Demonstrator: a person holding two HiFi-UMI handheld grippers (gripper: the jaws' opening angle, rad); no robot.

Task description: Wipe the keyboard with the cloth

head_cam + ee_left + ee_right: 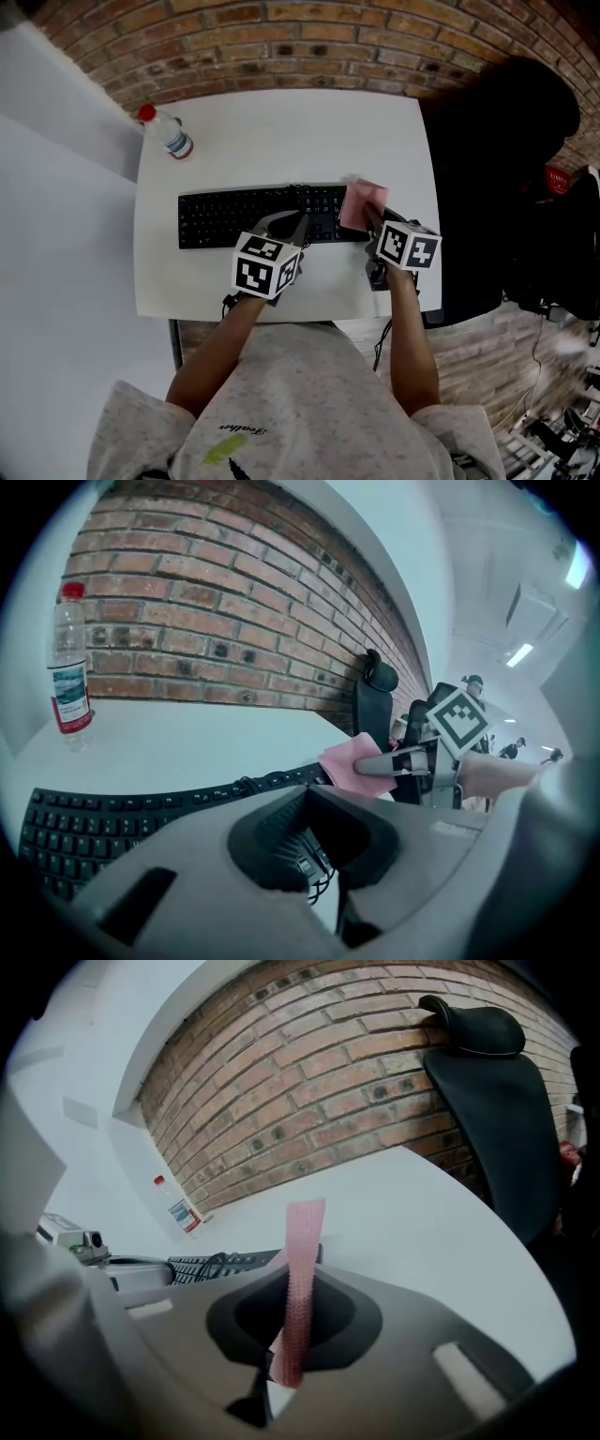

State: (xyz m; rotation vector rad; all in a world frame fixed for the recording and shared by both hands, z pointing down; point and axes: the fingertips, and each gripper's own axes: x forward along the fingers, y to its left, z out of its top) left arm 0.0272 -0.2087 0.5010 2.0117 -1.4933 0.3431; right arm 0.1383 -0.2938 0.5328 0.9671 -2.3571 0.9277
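Observation:
A black keyboard [225, 216] lies across the middle of the white table [281, 131]. A pink cloth [361, 204] rests on the keyboard's right end, and my right gripper [373, 220] is shut on its near edge. In the right gripper view the cloth [302, 1279] stands up as a thin strip pinched between the jaws of the right gripper [298, 1267]. My left gripper [298, 223] sits at the keyboard's front edge, right of centre, shut with nothing seen between its jaws. In the left gripper view the keyboard [84, 827] runs off to the left, with the cloth [347, 761] just ahead.
A clear plastic bottle [169, 133] with a red cap stands at the table's far left corner. A black office chair [497, 169] is beside the table's right edge. A brick wall runs behind the table. The keyboard's cable loops near the left gripper's jaws.

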